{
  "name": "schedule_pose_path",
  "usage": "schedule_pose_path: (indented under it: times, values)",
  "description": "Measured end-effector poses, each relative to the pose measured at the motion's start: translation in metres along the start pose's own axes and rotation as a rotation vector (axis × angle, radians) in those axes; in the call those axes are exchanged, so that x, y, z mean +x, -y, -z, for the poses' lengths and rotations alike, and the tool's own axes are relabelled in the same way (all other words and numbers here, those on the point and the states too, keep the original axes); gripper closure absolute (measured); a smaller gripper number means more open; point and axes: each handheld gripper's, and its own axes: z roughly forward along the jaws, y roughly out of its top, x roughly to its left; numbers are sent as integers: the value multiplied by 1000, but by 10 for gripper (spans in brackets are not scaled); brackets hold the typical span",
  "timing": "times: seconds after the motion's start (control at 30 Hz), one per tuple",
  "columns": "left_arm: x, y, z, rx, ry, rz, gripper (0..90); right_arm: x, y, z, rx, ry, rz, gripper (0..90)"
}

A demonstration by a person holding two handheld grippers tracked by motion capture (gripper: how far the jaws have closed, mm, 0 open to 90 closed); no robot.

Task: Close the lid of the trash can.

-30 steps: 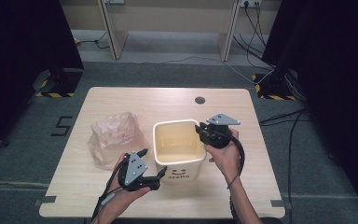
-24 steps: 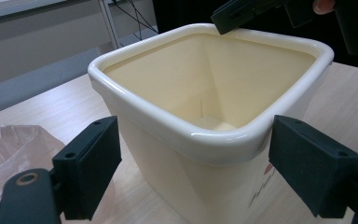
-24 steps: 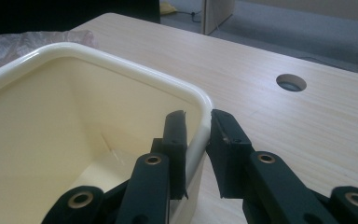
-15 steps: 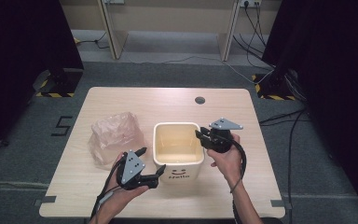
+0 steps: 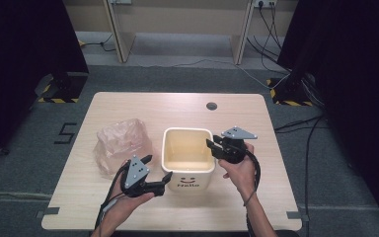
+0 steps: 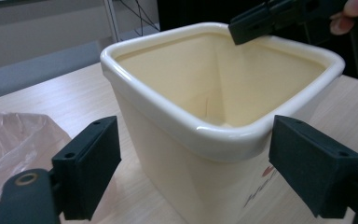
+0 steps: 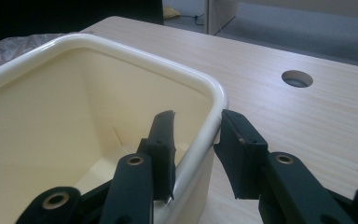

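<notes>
1. The cream square bin (image 5: 187, 157) stands upright near the middle of the wooden table (image 5: 271, 123), open end up, a smiley face printed on its near side. Nothing shows inside it.
2. A crumpled clear plastic bag (image 5: 121, 145) lies on the table just to the left of the bin, loose, held by neither hand.
3. Right gripper (image 5: 215, 148): it straddles the bin's right rim. In the right gripper view one jaw sits inside the bin and the other outside, with the rim (image 7: 212, 121) between them. The jaws have just been opening, and a gap shows on the outer side, so the rim is let go rather than pinched.
4. Left gripper (image 5: 158, 174): it is down at the bin's near-left corner, jaws spread wide. In the left gripper view the corner of the bin (image 6: 223, 140) stands between and beyond the two jaws, neither pad pressing on it. It holds nothing.
5. Step in hand, as I read it: the bin has been set in place and the right gripper is releasing it. With the bag lying beside it, lining the bin looks the likely job.
6. Next move would call for lifting the right gripper clear of the rim without tipping the bin, then sending a gripper to the bag. The film is thin and slack, so it needs a firm pinch on a fold near its mouth, which I cannot pick out from here.
</notes>
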Motion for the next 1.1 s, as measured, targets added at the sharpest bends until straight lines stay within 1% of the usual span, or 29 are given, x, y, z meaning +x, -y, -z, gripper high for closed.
schedule_pose_path:
  times: [0.07, 0.1, 0.17, 0.2, 0.23, 0.27, 0.33, 0.37, 0.4, 0.47, 0.57, 0.63, 0.73, 0.8, 0.87, 0.9, 0.93, 0.97, 1.03, 1.1]
  values:
    - [0, -3, 3, -19, 7, 15, 161, 0, 1, 0, 1, -3, -8, 644]
    - [1, -5, 5, -29, 2, 14, 161, 0, 1, 0, -4, -2, -14, 629]
    - [3, -7, 6, -44, -10, 19, 161, -1, 2, 0, -10, 3, -21, 587]
    - [6, -8, 6, -51, -26, 28, 161, -1, 2, 0, -10, 8, -30, 574]
    - [9, -8, 5, -51, -37, 33, 161, -2, 3, 1, -26, 4, -52, 572]
    - [10, -8, 5, -51, -42, 41, 161, -3, 2, 2, -37, -1, -56, 572]
    - [13, -7, 3, -51, -48, 53, 161, -4, 1, 3, -57, -1, -47, 567]
    - [14, -7, 2, -48, -52, 55, 161, -5, 0, 4, -69, 2, -40, 567]
    - [15, -6, 1, -44, -55, 53, 161, -5, -1, 4, -71, 9, -31, 569]
    - [16, -4, 0, -39, -56, 60, 161, -7, -2, 2, -76, -1, -19, 604]
    - [16, -2, -2, -32, -61, 54, 160, -9, 0, -1, -67, -12, 13, 677]
    - [15, -1, -4, -35, -61, 60, 163, -9, 3, -2, -84, -37, 17, 709]
    - [16, 0, -5, -35, -58, 72, 163, -8, 4, -2, -88, -33, 35, 707]
    - [16, 0, -4, -35, -61, 67, 163, -8, 3, -2, -86, -31, 46, 707]
    - [16, -1, -3, -37, -71, 53, 166, -8, 3, -2, -83, -35, 40, 705]
    - [17, -2, -2, -47, -66, 58, 166, -9, 2, -2, -79, -40, 31, 668]
    - [17, -3, 0, -57, -57, 73, 165, -10, 2, -1, -87, -38, 20, 624]
    - [18, -4, 2, -66, -51, 86, 157, -12, 2, 1, -107, -42, 4, 588]
    - [20, -8, 6, -74, -46, 88, 153, -16, 0, 6, -142, -47, -22, 528]
    - [22, -11, 10, -81, -42, 92, 152, -20, -2, 12, -155, -38, -38, 465]
